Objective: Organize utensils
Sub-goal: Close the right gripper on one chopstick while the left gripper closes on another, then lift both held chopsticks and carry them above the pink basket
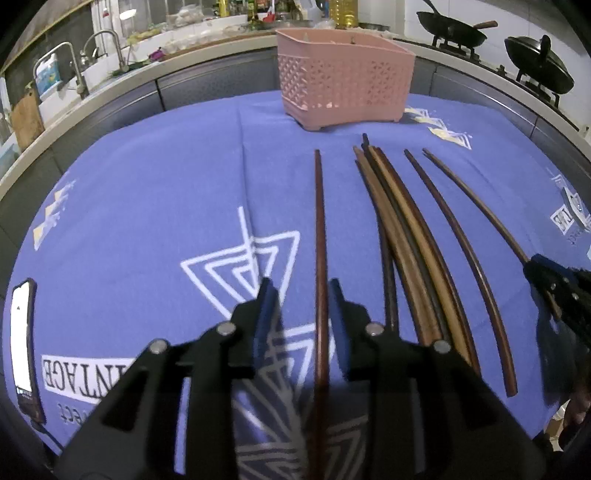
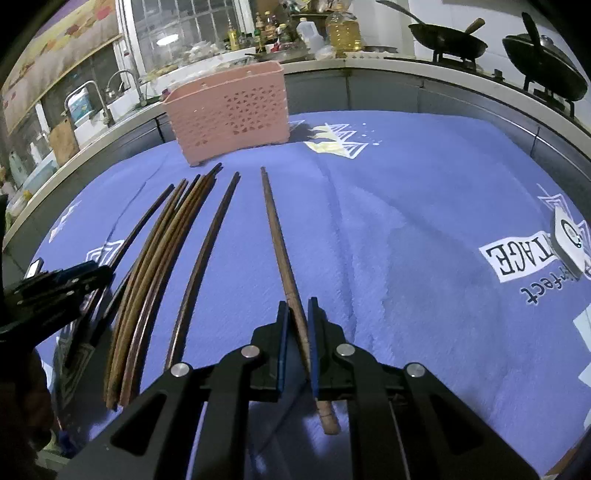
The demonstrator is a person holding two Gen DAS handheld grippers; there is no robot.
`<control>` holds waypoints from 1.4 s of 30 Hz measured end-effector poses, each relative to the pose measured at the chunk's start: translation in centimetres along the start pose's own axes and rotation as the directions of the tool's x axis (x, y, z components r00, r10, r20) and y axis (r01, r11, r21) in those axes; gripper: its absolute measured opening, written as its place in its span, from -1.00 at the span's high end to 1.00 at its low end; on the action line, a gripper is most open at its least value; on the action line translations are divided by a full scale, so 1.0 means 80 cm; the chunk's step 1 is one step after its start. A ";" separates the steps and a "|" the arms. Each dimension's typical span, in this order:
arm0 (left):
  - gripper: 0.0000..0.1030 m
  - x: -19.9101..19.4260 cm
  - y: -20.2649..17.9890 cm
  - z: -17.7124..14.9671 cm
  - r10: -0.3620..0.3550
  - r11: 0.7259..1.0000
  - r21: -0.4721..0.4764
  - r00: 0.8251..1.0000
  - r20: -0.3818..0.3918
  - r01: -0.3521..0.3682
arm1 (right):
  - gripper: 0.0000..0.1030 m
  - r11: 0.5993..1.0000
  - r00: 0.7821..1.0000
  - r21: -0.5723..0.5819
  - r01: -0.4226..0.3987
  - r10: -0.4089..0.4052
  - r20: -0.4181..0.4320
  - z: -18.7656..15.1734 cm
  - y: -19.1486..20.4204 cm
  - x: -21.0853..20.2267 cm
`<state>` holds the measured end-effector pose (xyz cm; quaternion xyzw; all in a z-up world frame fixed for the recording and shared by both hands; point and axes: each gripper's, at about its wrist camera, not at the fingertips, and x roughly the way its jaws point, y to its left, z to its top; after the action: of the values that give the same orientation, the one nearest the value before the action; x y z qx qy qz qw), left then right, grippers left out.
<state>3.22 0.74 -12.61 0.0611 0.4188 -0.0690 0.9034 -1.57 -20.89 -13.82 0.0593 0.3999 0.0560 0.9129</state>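
Note:
Several dark wooden chopsticks lie lengthwise on a blue printed cloth (image 1: 147, 192), in front of a pink perforated basket (image 1: 347, 81) (image 2: 229, 114). One reddish chopstick (image 1: 319, 229) runs between the fingers of my left gripper (image 1: 301, 295). The jaws stand apart and the pads do not press on it. My right gripper (image 2: 298, 314) is shut on a lighter brown chopstick (image 2: 277, 229), the rightmost one. A tight bundle of chopsticks (image 1: 402, 240) (image 2: 159, 266) and a single chopstick (image 2: 203, 266) lie between the two grippers. The right gripper (image 1: 554, 284) shows at the left wrist view's right edge.
A lit phone (image 1: 22, 343) lies at the cloth's left edge. A white tag-like object (image 2: 569, 240) sits at the right. Behind the table runs a counter with a sink tap (image 1: 74, 62), bottles and two black woks (image 1: 458, 29). Bare cloth stretches right of the held chopstick.

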 end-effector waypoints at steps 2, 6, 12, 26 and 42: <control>0.40 0.001 -0.001 0.001 0.002 1.000 0.002 1.000 0.000 -0.002 | 0.79 1.000 1.000 -0.010 0.001 -0.001 -0.003 0.000 0.003 0.000; 0.36 0.002 -0.001 0.002 0.007 1.000 0.013 1.000 0.003 -0.007 | 0.79 1.000 1.000 -0.023 -0.001 0.001 -0.005 0.002 0.005 0.003; 0.31 0.009 -0.001 0.011 0.014 0.999 0.029 1.000 0.005 -0.015 | 0.78 1.000 0.999 -0.025 -0.016 0.016 -0.028 0.017 0.005 0.014; 0.27 0.031 0.007 0.043 -0.019 0.999 0.046 1.000 -0.006 0.019 | 0.72 0.996 0.991 -0.046 -0.074 0.069 -0.113 0.069 0.004 0.050; 0.63 0.080 -0.011 0.113 -0.109 0.984 0.137 0.992 -0.058 0.116 | 0.50 0.968 0.976 -0.229 -0.104 0.055 -0.213 0.142 0.038 0.107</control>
<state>13.94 -2.14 -11.76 0.1024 0.4380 -0.1475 0.8808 12.44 -17.32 -11.91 -0.0410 0.4795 0.1462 0.8643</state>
